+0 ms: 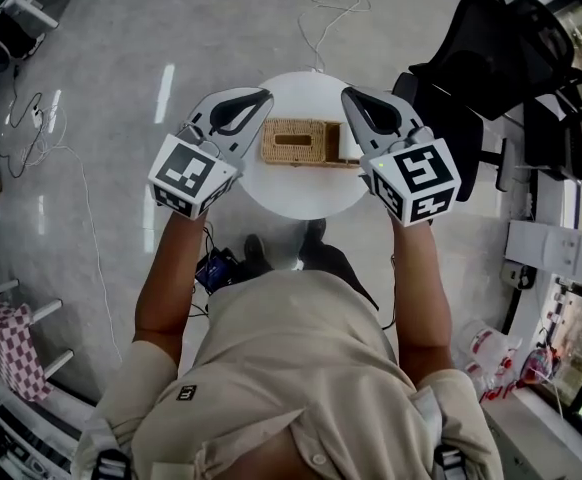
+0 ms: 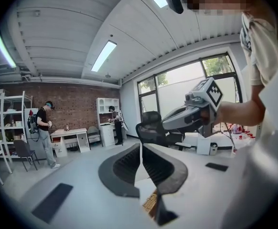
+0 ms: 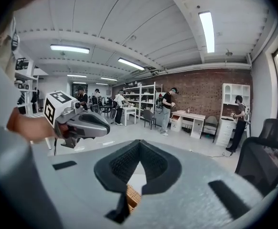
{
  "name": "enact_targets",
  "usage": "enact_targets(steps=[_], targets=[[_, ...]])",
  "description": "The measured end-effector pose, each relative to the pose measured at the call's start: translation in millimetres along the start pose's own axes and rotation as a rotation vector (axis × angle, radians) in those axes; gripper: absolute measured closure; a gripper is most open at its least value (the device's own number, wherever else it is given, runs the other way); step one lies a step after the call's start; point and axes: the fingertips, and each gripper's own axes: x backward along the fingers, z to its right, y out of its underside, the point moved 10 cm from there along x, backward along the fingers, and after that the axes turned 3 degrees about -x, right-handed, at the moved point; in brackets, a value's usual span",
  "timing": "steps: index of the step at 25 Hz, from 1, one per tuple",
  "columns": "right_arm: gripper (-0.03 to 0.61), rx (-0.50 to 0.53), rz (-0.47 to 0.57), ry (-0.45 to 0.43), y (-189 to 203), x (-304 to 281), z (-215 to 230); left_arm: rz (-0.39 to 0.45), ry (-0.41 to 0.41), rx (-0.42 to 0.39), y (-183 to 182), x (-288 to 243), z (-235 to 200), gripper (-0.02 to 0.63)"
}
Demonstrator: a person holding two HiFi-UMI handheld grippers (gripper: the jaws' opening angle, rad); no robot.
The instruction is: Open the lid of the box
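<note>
Approaching: left gripper [image 1: 263, 96], right gripper [image 1: 348, 94] near box [image 1: 275, 155], lid [image 1: 311, 132] shut.
Fingers [image 2: 116, 174]: together, empty.
Next: spread fingers, grip lid.

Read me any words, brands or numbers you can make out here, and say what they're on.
No readable words or numbers anywhere.
On the cube of the left gripper: black-and-white square patterns, no letters.
On the cube of the right gripper: similar patterns.
On the small dark patch on the person's shirt: too small to read.
On the woven box: no label shows.
</note>
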Motion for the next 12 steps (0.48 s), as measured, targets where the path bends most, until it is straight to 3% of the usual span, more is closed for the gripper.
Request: enact_targets(steps=[12], targets=[[0.586,0.001,-0.056,-0.048,34,-42,16,-0.065,0.000,0.048,45,-17,-15,0.597]])
